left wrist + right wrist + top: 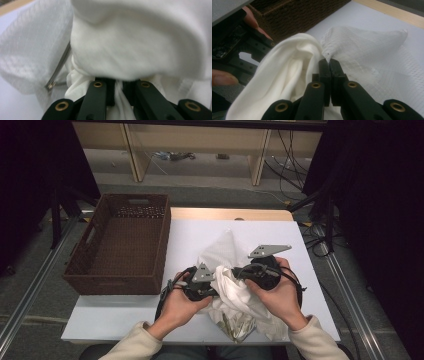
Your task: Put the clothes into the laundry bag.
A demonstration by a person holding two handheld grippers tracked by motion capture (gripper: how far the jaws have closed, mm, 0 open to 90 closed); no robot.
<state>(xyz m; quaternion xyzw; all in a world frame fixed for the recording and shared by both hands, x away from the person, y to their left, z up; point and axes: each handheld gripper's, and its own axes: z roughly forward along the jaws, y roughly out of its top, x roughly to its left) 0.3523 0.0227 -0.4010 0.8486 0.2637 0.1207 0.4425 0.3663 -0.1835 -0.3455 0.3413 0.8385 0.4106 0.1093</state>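
On the white table [190, 237], beside a wicker basket [122, 242], white cloth [235, 292].

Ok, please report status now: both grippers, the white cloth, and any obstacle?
Left gripper shut on white cloth. Right gripper shut on it too. Cloth bunched between both, above table. Brown basket at left, not in the way.

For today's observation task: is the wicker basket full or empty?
Empty: the wicker basket shows its bare woven bottom; the white cloth lies outside it.
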